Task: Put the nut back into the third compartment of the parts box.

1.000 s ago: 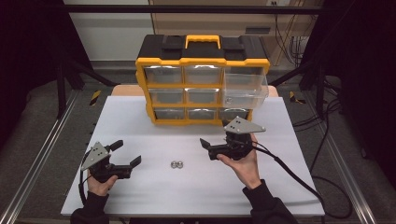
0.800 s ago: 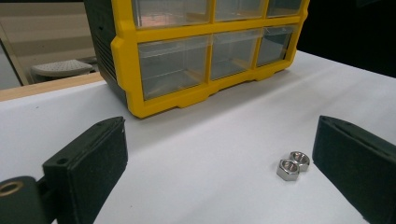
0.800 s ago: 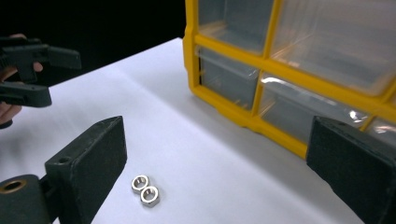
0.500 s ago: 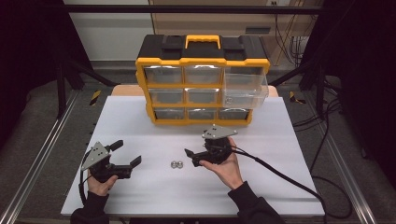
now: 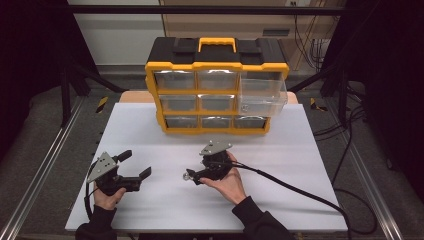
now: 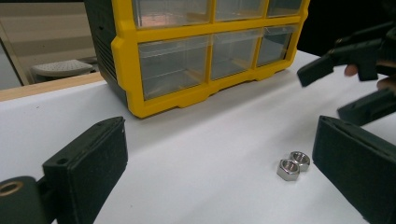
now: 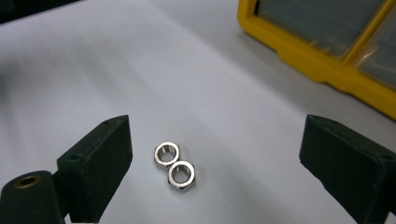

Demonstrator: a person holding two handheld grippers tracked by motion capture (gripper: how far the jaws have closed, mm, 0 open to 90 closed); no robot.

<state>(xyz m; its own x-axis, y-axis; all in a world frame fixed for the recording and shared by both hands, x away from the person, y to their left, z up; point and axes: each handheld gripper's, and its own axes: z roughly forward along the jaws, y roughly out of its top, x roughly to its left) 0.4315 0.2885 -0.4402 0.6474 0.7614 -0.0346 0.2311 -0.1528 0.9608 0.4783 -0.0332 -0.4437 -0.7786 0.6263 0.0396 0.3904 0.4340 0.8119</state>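
Right gripper (image 5: 189, 176) moved left, now over nuts (image 7: 175, 166).

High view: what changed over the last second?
The right hand-held gripper moved left and toward the person across the table, reaching the two hex nuts with jaws open; nothing gripped yet. The left hand-held gripper, the nuts and the yellow organizer with its pulled-out drawer stayed put.

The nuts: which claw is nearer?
Right. The right claw hangs open right over the nuts; the left claw sits open, well off to their left.
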